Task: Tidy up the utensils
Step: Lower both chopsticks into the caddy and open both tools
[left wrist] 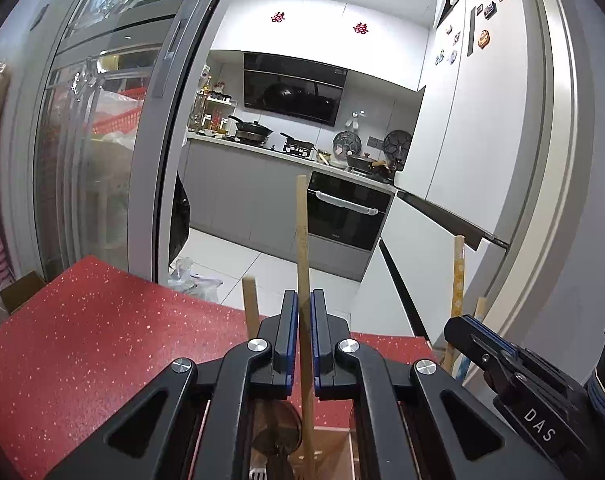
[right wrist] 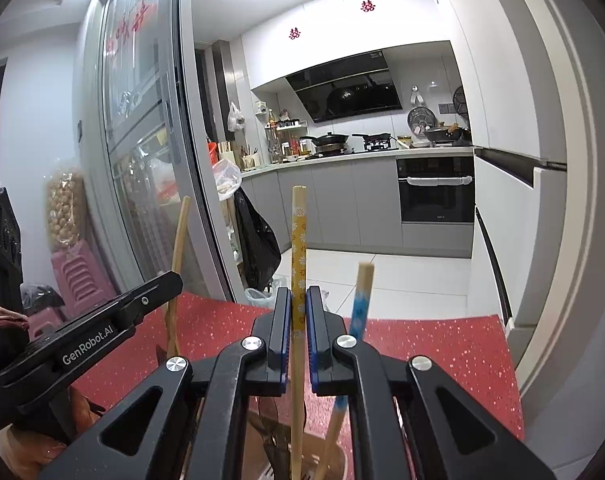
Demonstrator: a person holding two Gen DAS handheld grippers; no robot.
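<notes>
My left gripper (left wrist: 304, 300) is shut on a plain wooden chopstick (left wrist: 301, 232) that stands upright, its lower end down in a utensil holder (left wrist: 322, 456) below the fingers. A second wooden stick (left wrist: 249, 300) rises just left of it. My right gripper (right wrist: 298, 298) is shut on a yellow flower-patterned chopstick (right wrist: 298, 240), also upright over the holder (right wrist: 334, 460). A blue-patterned chopstick (right wrist: 360, 304) leans to its right. The right gripper also shows at the right of the left wrist view (left wrist: 478, 340), and the left gripper at the left of the right wrist view (right wrist: 142, 300).
The holder stands on a red speckled table (left wrist: 82, 340). Dark spoon and fork heads (left wrist: 274, 436) sit in the holder. Beyond the table's far edge is a kitchen with a glass sliding door (left wrist: 102, 140), white floor and an oven (left wrist: 342, 212).
</notes>
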